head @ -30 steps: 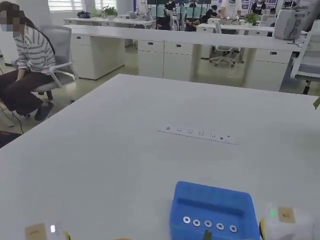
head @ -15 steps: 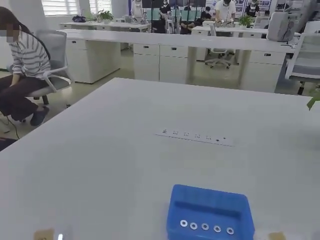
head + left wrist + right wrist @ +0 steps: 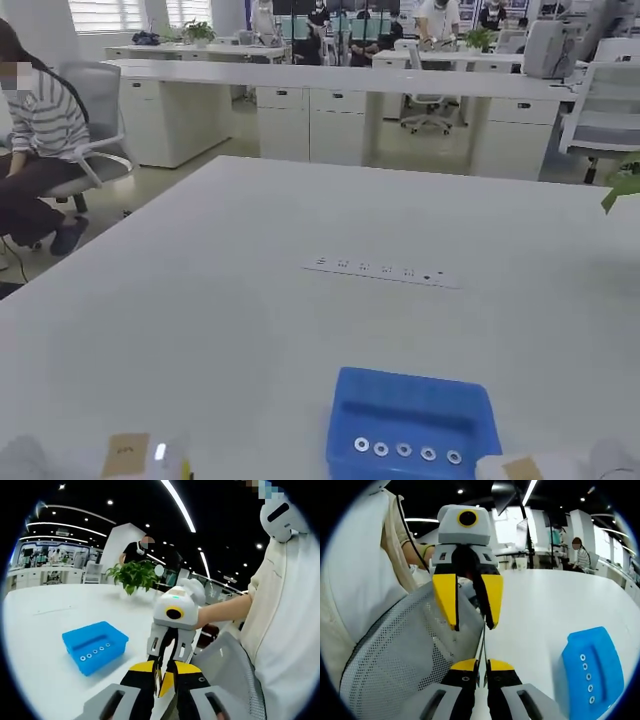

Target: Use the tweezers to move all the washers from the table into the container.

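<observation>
Since a second ago our head camera has swung, not the work. The blue container (image 3: 410,412) sits as before at 6 o'clock of the power strip (image 3: 380,270), but the dark tip that stood at its near rim is gone. In the head view, five washers (image 3: 405,450) lie in a row on the container's floor, on the white table (image 3: 250,330).

In the left gripper view, the left gripper (image 3: 161,674) has its jaws drawn narrow, with something thin and pale in the gap. We cannot tell whether it grips. The right gripper (image 3: 169,656) faces it from 12 o'clock, very near, and the container lies at 9 o'clock.

In the right gripper view, the right jaws pinch a thin strip that we take for the tweezers (image 3: 483,652), pointing at the left gripper. The container lies at 4 o'clock, and a mesh chair (image 3: 395,670) is at 8 o'clock.

We judge the risk sits here. Held off the table, the tweezers could slip and drop onto the chair, or their tip could jab the facing gripper. Reaching back, we could also knock the container and spill the washers.
</observation>
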